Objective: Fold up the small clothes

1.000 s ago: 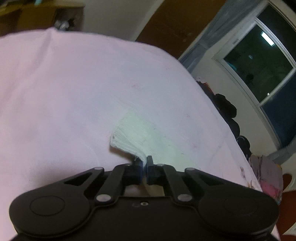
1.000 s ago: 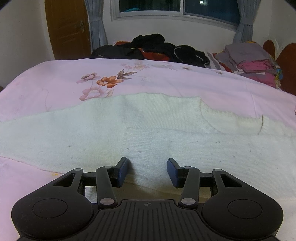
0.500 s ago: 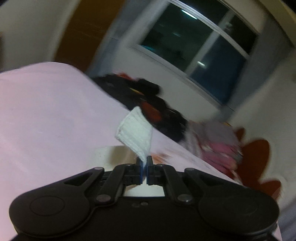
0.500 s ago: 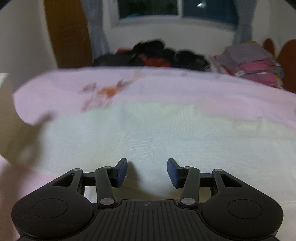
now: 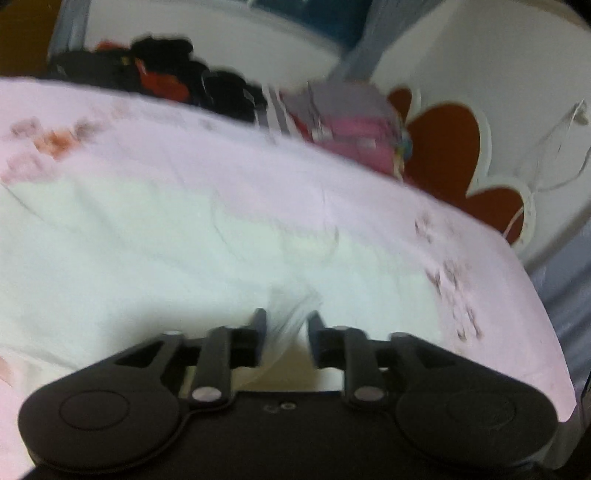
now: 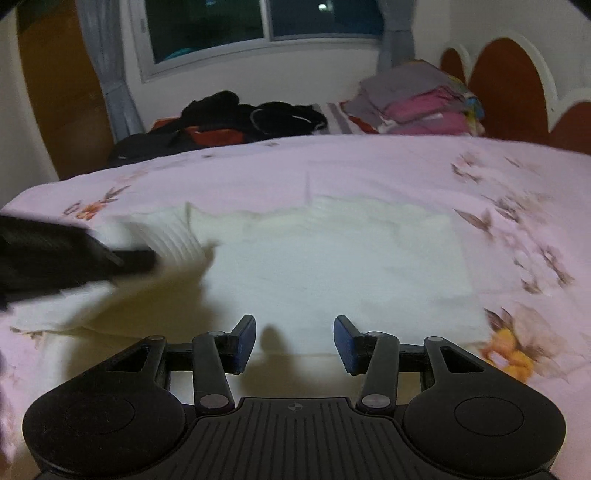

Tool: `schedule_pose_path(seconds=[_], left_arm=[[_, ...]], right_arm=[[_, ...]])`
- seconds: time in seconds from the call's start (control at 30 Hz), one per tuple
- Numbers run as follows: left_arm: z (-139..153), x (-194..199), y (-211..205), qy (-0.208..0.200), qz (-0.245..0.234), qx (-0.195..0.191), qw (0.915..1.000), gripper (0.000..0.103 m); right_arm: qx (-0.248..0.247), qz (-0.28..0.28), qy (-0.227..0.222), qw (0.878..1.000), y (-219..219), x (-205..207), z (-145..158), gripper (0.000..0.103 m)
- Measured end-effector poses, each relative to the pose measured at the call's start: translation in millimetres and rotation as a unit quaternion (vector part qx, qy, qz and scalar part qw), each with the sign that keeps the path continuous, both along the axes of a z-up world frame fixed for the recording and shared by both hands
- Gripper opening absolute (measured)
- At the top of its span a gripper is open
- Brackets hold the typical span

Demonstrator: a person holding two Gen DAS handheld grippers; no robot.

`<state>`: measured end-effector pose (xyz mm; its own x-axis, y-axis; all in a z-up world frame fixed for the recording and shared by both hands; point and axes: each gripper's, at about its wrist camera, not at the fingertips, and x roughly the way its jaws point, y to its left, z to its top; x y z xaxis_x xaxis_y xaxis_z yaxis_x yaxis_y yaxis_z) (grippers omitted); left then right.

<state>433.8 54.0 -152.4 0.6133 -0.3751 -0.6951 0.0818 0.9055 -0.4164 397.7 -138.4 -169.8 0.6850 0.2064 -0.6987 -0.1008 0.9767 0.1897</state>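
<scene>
**A:** Where is the sweater, and what are my tongs doing?

**B:** From here I see the white sweater [image 6: 332, 266] spread flat on the pink bed sheet [image 6: 369, 170], in the middle of the bed; its ribbed cuff [image 6: 177, 236] is folded in over the body, on the sweater's left part in the right wrist view; the left tongs [image 6: 133, 260] come in as a dark blur just at that cuff.

**A:** Are the left tongs gripping it?

**B:** Their jaws are opening; in the left wrist view the left tongs [image 5: 286, 328] stand a little apart with the cuff [image 5: 291, 317] streaked between them, blurred; I cannot tell whether the pads touch the cloth, though they do not look pressed on it.

**A:** And the right tongs?

**B:** The right tongs [image 6: 293, 339] stand partly apart with nothing between them, hovering just over the sweater's near hem; their blue pads [image 6: 246, 341] are clear of the cloth.

**A:** What lies around the sweater?

**B:** Beyond the sweater, at the far edge of the bed, a heap of dark clothes [image 6: 236, 118]; to the right of that heap, a stack of folded clothes [image 6: 417, 99] in grey and pink; a red and white headboard [image 6: 513, 85] stands to the right of the stack; a window [image 6: 258, 22] sits in the wall behind the heap.
</scene>
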Motion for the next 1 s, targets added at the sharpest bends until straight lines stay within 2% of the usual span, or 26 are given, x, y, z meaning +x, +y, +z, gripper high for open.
schedule_pose_path(seconds=[0.07,0.1,0.13,0.2,0.27,0.33,0.47,0.53,0.63,0.7,0.77,0.8,0.87,1.0], left_arm=[[6.6,-10.7,1.7,0.003,-0.011,-0.019,0.9998,0.043],[12.2,-17.6,3.9,-0.003,-0.014,-0.019,0.9997,0.061],[18.7,-23.2,7.6,-0.016,-0.011,-0.018,0.9996,0.073],[29.3,-31.3,18.6,-0.042,0.008,-0.01,0.9991,0.08],[33.7,-40.9,34.6,-0.05,0.028,0.016,0.9982,0.08],[30.2,-53.3,51.8,-0.053,0.056,0.058,0.9954,0.08],[12.0,-79.6,83.8,-0.039,0.104,0.151,0.9823,0.076],[2.1,-88.1,90.6,-0.031,0.113,0.18,0.9767,0.072],[-8.5,-94.4,92.9,-0.023,0.132,0.216,0.9672,0.065],[-13.2,-94.0,92.8,-0.025,0.153,0.238,0.9589,0.064],[-14.7,-92.9,97.4,-0.027,0.17,0.246,0.9537,0.066],[-16.0,-91.2,99.1,-0.026,0.178,0.245,0.9526,0.068],[-16.4,-88.2,101.6,-0.027,0.193,0.241,0.9507,0.07],[-15.5,-84.0,108.4,-0.024,0.218,0.236,0.9467,0.07]], right_arm=[[0.016,0.006,-0.001,1.0,-8.8,-2.2,2.6,0.047],[0.022,0.009,-0.002,1.0,-10.0,-4.1,3.6,0.047],[0.031,0.014,-0.002,0.999,-13.3,-6.6,4.8,0.047],[0.051,0.023,-0.002,0.998,-14.9,-6.8,8.0,0.047],[0.074,0.034,0.009,0.997,-7.4,-5.6,6.0,0.047],[0.079,0.04,0.022,0.996,-1.5,-1.6,3.4,0.047],[0.075,0.042,0.031,0.996,8.8,9.4,-1.0,0.047],[0.077,0.047,0.032,0.995,16.9,15.1,-1.4,0.047],[0.053,0.063,0.035,0.996,32.6,23.2,-5.3,0.047],[0.042,0.074,0.034,0.996,42.4,24.4,-5.5,0.047],[0.036,0.082,0.035,0.995,46.1,26.2,-9.2,0.028],[0.039,0.088,0.037,0.995,47.4,27.0,-9.5,0.011],[0.04,0.092,0.032,0.994,47.2,26.3,-5.9,0.009],[0.015,0.08,-0.018,0.996,36.3,22.6,13.3,0.008]])
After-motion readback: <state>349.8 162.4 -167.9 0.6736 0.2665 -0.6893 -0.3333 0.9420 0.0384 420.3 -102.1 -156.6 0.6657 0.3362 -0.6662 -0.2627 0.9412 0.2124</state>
